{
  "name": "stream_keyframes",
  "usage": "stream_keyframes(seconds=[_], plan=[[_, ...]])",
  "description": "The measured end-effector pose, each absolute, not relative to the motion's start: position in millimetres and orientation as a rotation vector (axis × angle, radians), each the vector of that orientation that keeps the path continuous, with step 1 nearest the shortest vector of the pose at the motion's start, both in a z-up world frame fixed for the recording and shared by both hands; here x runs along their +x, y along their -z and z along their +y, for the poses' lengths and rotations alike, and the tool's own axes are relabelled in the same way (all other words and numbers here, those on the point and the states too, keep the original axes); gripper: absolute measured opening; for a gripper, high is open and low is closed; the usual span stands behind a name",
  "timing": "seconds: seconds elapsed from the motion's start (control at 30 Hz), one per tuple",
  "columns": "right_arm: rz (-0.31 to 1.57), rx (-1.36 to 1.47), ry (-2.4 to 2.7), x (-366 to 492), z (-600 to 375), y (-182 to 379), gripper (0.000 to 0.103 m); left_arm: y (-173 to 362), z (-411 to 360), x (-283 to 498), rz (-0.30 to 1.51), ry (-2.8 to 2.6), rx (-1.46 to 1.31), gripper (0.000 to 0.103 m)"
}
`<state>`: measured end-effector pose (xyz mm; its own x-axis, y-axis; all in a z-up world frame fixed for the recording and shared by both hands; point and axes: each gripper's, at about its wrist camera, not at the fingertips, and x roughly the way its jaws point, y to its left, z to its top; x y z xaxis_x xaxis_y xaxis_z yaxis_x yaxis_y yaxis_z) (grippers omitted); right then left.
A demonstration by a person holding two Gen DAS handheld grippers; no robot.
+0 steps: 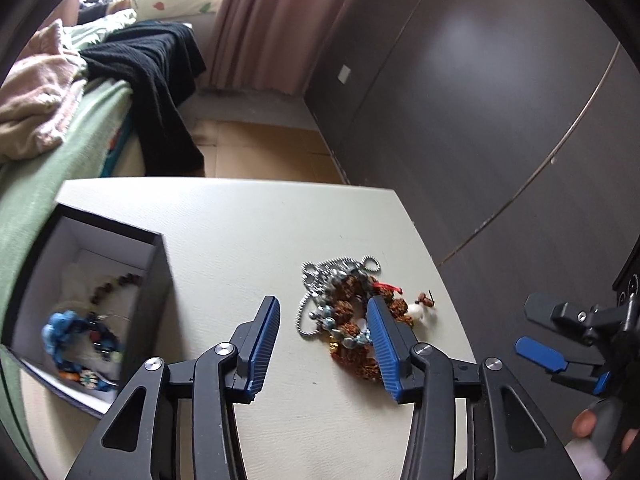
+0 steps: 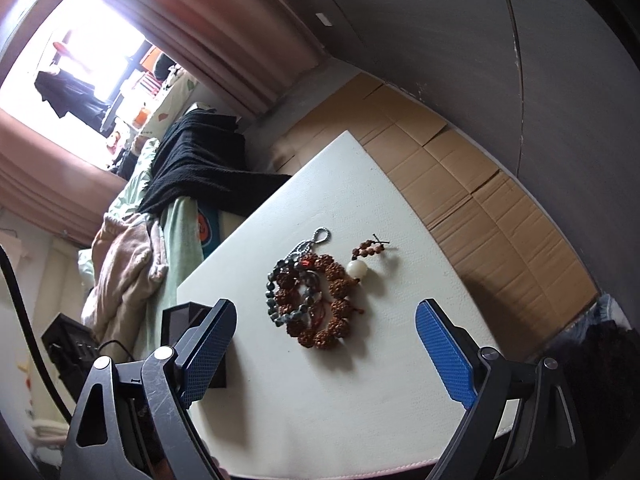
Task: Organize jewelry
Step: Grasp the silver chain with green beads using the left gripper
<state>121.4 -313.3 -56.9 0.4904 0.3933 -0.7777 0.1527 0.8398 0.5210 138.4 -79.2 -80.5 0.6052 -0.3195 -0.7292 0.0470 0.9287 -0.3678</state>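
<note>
Jewelry pile point(image 2: 312, 300) lies tangled on tabletop point(image 1: 240, 224), well apart from the box point(image 1: 92, 300), which already holds a few pieces. Step looks like the next pick. Left gripper point(image 1: 324, 344) hangs low over the pile, jaws apart, nothing held. Right gripper point(image 2: 326, 352) faces the pile, jaws wide, empty. Next: close on one strand w/o dragging the rest.

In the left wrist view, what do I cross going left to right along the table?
Box with bracelets inside → left gripper, jaws open → jewelry pile → right gripper, off the table's right edge, jaws open.
</note>
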Motion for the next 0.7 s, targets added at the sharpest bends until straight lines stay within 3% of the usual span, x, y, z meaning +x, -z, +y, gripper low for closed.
stream_keyframes(seconds=[0.4, 0.43, 0.5, 0.7], plan=[[1.062, 0.61, -0.123, 129.4, -324.8, 57.6, 0.093, 116.5, -96.1, 156.0, 0.982, 0.228, -0.322, 0.046], [1.061, 0.608, -0.126, 130.0, -324.4, 56.7, 0.092, 117.3, -95.7, 155.9, 0.978, 0.235, -0.333, 0.044], [1.065, 0.603, -0.133, 131.4, -322.3, 57.3, 0.092, 117.1, -94.8, 155.7, 0.975, 0.249, -0.342, 0.024], [1.071, 0.583, -0.138, 132.4, -317.4, 56.7, 0.092, 114.0, -91.6, 153.3, 0.962, 0.277, -0.373, 0.007]])
